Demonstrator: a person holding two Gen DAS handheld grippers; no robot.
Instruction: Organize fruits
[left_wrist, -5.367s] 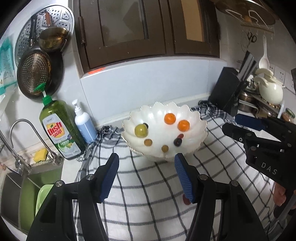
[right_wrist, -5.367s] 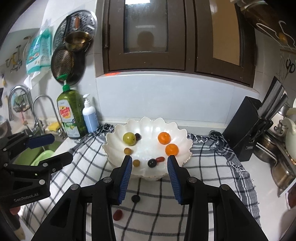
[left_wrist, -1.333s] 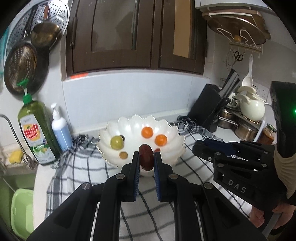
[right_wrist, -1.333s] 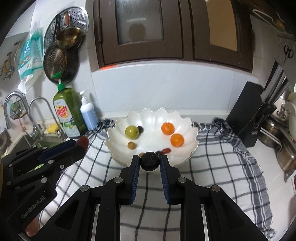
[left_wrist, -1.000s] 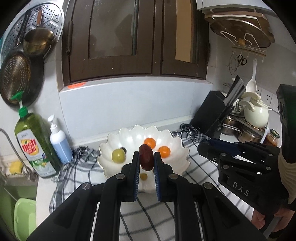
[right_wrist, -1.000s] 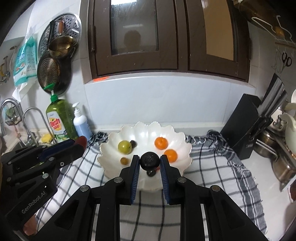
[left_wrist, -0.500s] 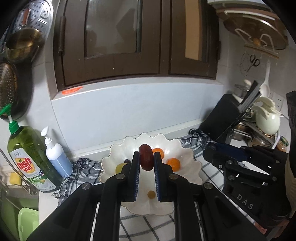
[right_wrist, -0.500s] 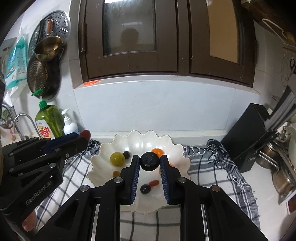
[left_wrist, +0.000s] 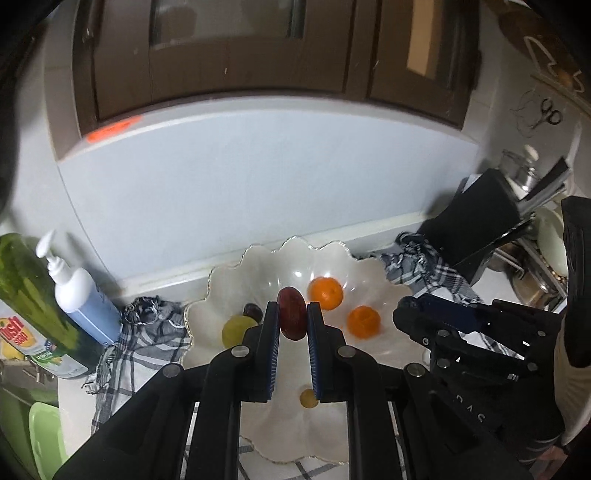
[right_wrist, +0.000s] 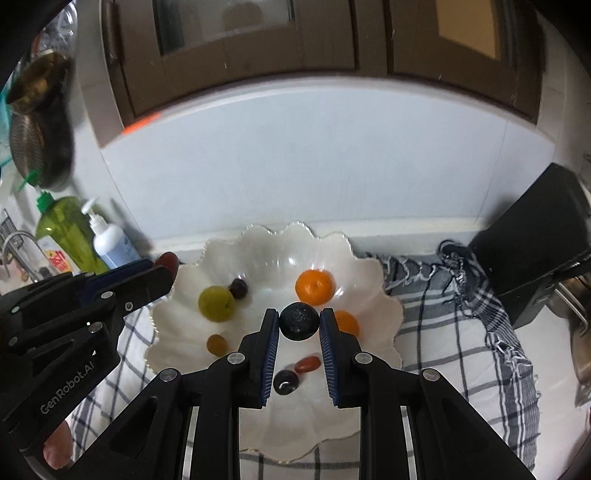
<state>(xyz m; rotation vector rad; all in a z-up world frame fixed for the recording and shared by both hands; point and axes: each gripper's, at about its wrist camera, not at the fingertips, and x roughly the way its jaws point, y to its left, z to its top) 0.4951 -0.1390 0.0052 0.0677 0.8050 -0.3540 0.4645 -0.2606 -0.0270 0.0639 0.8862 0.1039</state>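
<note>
While both carried fruits hang above the scalloped white glass bowl (right_wrist: 373, 280) at frame centre, little remains; the left hand-held gripper (left_wrist: 292, 325) clamps a dark red oval fruit (left_wrist: 292, 318); the right hand-held gripper (right_wrist: 298, 326) clamps a round black fruit (right_wrist: 298, 320); six others already lie inside.

Both wrist cameras look forward and down along their own fingers from close above the scalloped white bowl (left_wrist: 225, 275), facing the pale backsplash and dark cabinets. The left view sits left of the right gripper (left_wrist: 406, 314); the right view shows the left gripper (right_wrist: 166, 269) at its left. Both share the bowl, checked cloth (right_wrist: 461, 332), soap bottles and knife block (left_wrist: 476, 218).
</note>
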